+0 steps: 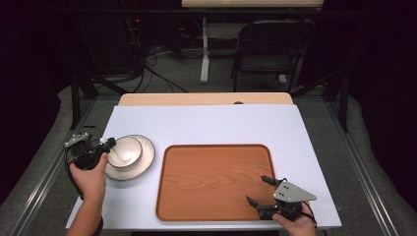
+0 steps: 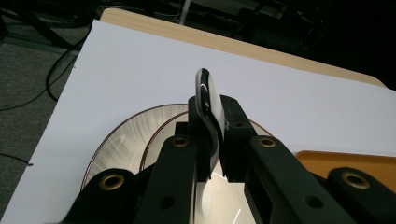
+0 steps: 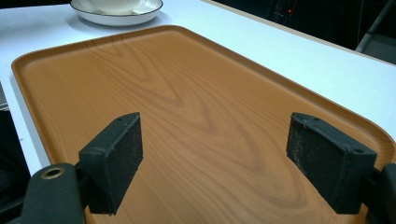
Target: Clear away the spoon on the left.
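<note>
Small bowl [image 1: 125, 151] sits inside the big plate [image 1: 142, 162] on the white table [image 1: 206, 123], left of the tray [image 1: 216, 182]. Left gripper [image 2: 212, 135] pinches its near rim tight. Right gripper [image 3: 215, 158] waits wide apart over the tray, much farther away.

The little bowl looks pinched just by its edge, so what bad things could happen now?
1. The left gripper is shut on only the rim of the small bowl, so it might slip or tip when lifted.
2. It sits in the bigger plate, which could get knocked.
3. The right gripper hangs open over the tray, possibly in the way.
</note>
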Tool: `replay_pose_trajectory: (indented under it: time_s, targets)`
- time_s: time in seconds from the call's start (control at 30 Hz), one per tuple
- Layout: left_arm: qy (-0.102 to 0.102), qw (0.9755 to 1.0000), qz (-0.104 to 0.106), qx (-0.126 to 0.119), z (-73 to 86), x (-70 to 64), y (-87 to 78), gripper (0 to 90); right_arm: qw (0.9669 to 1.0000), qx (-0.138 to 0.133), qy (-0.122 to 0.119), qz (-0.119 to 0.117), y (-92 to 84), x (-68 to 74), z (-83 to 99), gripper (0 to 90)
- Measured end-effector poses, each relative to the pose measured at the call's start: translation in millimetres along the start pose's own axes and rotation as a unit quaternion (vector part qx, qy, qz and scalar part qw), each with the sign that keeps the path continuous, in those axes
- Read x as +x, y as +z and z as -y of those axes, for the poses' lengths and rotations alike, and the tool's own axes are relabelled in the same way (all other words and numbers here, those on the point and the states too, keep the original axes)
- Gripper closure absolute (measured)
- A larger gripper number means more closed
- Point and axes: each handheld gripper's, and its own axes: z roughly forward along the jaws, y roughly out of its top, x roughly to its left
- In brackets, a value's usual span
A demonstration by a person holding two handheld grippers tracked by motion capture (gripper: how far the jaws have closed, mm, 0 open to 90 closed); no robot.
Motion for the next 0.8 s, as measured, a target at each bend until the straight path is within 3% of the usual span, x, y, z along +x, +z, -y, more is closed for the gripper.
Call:
replay_pose_trajectory:
  time_s: [0.8]
  targets:
    - [0.052, 0.9985, -0.014, 0.007, -27.5, -14.5, -23.0, 84.5, 1.0000, 0.000, -0.001, 0.001, -0.5, -0.1, -0.2, 18.3]
